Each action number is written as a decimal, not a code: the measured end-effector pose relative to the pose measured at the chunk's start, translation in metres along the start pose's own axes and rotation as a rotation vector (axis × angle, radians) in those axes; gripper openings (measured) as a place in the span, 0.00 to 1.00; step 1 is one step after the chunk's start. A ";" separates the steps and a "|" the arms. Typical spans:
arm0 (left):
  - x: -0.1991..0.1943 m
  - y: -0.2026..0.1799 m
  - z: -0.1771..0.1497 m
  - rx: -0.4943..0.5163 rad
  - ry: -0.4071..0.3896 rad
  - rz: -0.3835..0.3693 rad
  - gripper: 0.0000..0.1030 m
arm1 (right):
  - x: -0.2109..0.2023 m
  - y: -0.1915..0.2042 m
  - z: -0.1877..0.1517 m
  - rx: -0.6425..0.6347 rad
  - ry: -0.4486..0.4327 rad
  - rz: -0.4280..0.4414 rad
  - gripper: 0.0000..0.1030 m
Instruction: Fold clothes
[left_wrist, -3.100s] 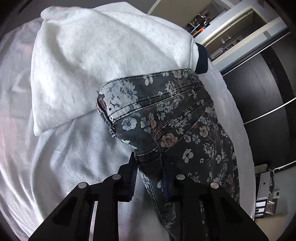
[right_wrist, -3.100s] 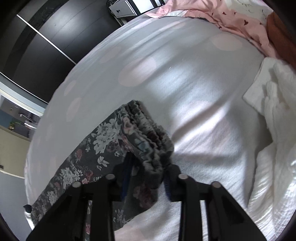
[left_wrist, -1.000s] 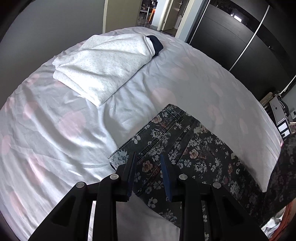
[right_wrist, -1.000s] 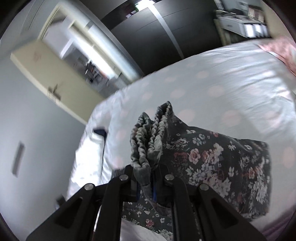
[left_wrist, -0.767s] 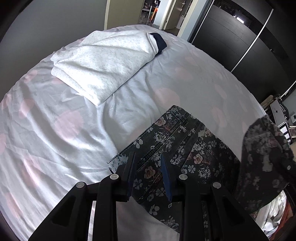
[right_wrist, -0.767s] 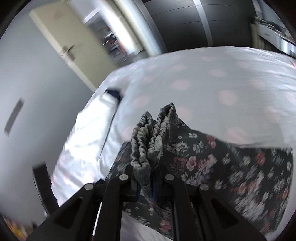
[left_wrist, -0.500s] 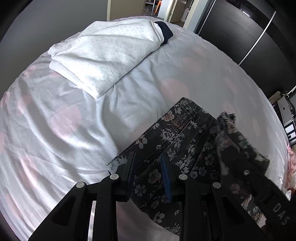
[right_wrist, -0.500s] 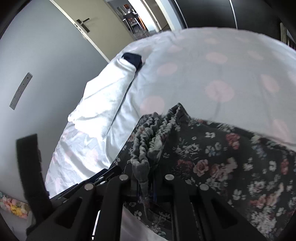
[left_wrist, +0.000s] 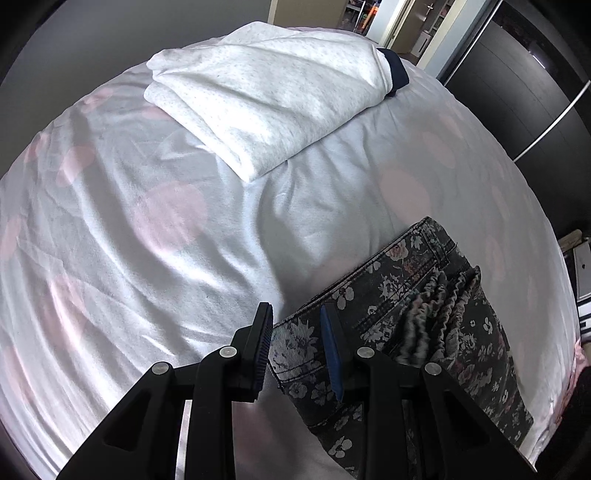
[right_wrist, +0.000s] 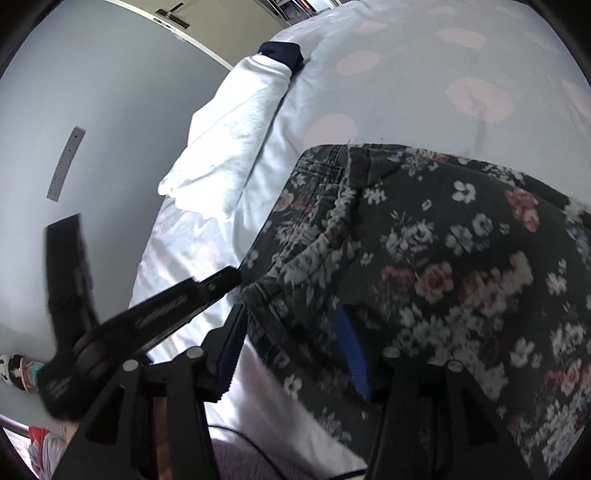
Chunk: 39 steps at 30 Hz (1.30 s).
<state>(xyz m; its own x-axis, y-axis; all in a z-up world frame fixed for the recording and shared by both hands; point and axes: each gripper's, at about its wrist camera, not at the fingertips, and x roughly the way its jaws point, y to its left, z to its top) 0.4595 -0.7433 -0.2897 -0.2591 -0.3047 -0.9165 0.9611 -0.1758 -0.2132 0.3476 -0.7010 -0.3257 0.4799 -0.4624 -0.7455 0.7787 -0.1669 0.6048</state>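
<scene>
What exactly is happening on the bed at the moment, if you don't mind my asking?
A person with a gripper in each hand is folding floral jeans on a spotted bed sheet. The elastic leg cuffs now lie over the waistband. The right gripper is opening its jaws, with the fabric between them but not pressed. The left gripper is at the waistband corner; whether it grips is unclear. A folded white sweatshirt lies beyond.

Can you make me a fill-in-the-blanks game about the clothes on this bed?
1. The flowery trousers lie on the ____.
2. The folded white top has a dark ____ cuff.
3. The bedsheet has pale ____ spots.
4. The right gripper is letting the trousers ____.

Missing words: bed; blue; pink; go
</scene>
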 end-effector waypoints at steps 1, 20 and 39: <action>-0.005 -0.001 -0.001 0.004 -0.016 -0.023 0.28 | -0.010 0.001 -0.005 -0.007 -0.013 -0.007 0.48; -0.001 -0.075 -0.024 0.269 0.143 -0.172 0.28 | -0.240 -0.148 -0.182 0.249 -0.318 -0.278 0.48; -0.046 -0.088 -0.052 0.364 -0.060 -0.125 0.07 | -0.209 -0.156 -0.191 0.229 -0.284 -0.304 0.47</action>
<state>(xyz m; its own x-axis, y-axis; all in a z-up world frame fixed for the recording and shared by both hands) 0.3916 -0.6650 -0.2461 -0.3877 -0.3119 -0.8674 0.8273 -0.5328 -0.1781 0.2029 -0.4116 -0.3178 0.0895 -0.5776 -0.8114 0.7424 -0.5043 0.4410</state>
